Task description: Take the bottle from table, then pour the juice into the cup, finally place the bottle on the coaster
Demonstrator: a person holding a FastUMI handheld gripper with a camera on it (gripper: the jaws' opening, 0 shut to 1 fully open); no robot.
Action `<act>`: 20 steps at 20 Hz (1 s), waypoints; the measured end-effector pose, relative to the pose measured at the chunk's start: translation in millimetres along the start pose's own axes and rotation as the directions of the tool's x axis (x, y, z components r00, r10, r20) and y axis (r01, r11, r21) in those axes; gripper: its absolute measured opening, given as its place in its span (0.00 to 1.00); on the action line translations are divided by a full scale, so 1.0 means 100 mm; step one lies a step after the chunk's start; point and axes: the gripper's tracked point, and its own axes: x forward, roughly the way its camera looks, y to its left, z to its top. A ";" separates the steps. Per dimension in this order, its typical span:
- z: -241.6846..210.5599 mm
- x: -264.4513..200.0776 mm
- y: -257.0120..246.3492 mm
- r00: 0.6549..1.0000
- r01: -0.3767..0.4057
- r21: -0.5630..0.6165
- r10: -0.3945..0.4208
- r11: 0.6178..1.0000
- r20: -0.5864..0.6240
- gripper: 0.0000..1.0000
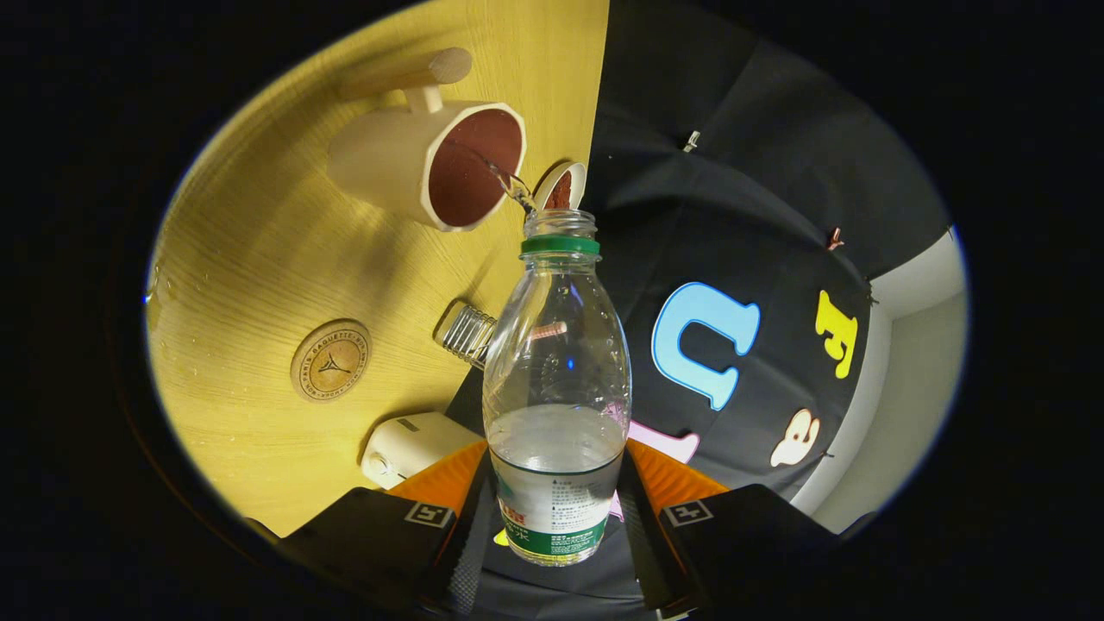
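We hold the bottle in the tool, whose two fingers are clamped on its lower body, one on each side of the label. The bottle is clear, uncapped, with a green ring under its open neck, and some clear liquid sits in the end nearest the fingers. The whole view is rolled over, so the counter stands like a wall beside the bottle — pale yellow wood grain, lit brightly, with a few small droplets near its far edge.

Just beyond the bottle's mouth we see the cup, cream outside and reddish-brown inside, with a wooden peg handle sticking out of its side. A thin thread of liquid runs from the bottle's mouth into the cup's opening. Right at the mouth there is also a small round white-rimmed thing; we cannot tell what it is.

On the counter, well apart from the cup, lies the coaster — a round wooden disc with a ring of print and a mark in the centre, nothing on it. Near the bottle's shoulder is a ribbed metal piece, and closer to the fingers a white boxy device.

Past the counter's straight edge hangs the booth's black cloth, creased, and beyond it a strip of pale wall.
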 end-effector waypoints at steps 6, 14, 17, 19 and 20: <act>-0.06 0.06 -0.13 1.000 0.019 -0.078 -0.018 0.997 0.008 0.73; -0.03 0.08 -0.23 0.999 0.033 -0.171 -0.025 0.985 0.048 0.73; -0.08 0.10 -0.30 0.999 0.036 -0.176 -0.029 0.984 0.041 0.73; -0.09 0.13 -0.32 0.998 0.043 -0.181 -0.036 0.983 0.042 0.73; -0.09 0.13 -0.35 0.998 0.045 -0.184 -0.037 0.982 0.044 0.73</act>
